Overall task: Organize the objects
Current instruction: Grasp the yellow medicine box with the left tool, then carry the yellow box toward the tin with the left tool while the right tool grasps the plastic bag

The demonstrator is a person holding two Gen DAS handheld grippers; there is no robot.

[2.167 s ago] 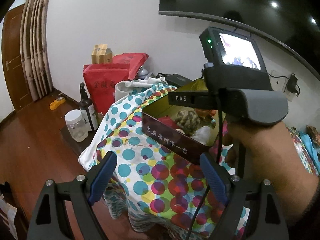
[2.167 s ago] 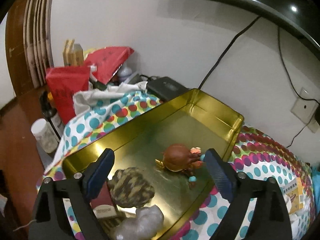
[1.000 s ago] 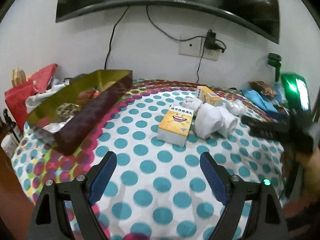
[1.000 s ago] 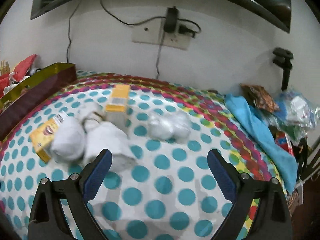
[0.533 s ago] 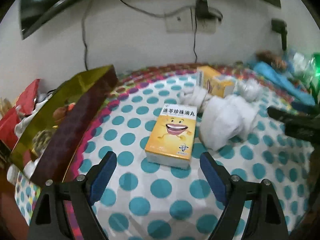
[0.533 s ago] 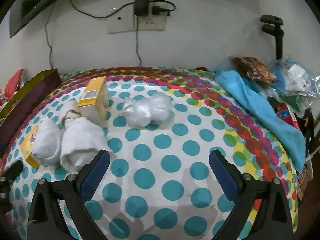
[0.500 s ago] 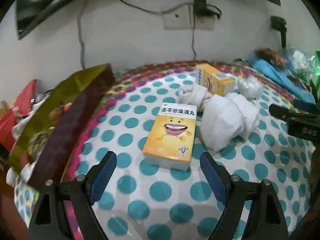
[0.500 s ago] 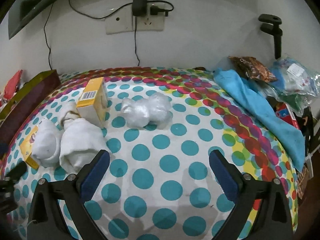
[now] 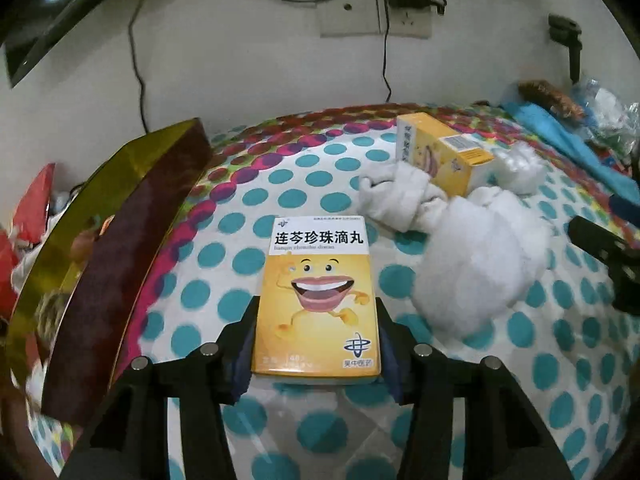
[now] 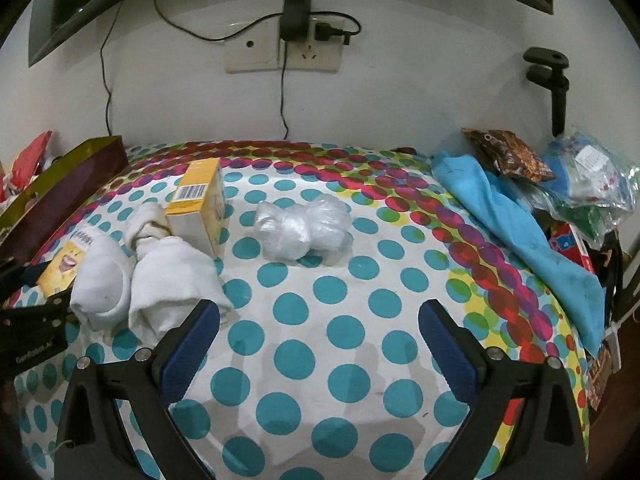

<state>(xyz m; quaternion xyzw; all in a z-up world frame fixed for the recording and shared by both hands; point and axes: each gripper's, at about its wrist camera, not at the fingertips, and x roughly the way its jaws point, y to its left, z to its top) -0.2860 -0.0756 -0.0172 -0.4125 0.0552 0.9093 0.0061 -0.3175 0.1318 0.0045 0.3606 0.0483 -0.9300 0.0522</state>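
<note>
A yellow medicine box [image 9: 318, 276] with a cartoon mouth lies flat on the polka-dot tablecloth [image 9: 320, 412]. My left gripper [image 9: 316, 308] has it between its jaws, which are closing, and both pads touch the box's long sides. The same box shows at the left edge of the right wrist view [image 10: 64, 262]. My right gripper [image 10: 319, 310] hovers open over bare cloth with nothing between its fingers. Ahead of it lie rolled white socks [image 10: 160, 276], a second yellow box [image 10: 200, 204] standing on its side, and a clear plastic bundle [image 10: 304, 226].
An open gold-lined tin [image 9: 120, 232] with several items inside stands at the left. A blue cloth [image 10: 516, 224] and plastic bags [image 10: 584, 184] crowd the table's right edge. The wall with a socket and cables [image 10: 280, 52] is right behind the table.
My left gripper came forward and down to the flat yellow box, and its jaws narrowed from wide open onto the box's sides. The right gripper has hardly moved.
</note>
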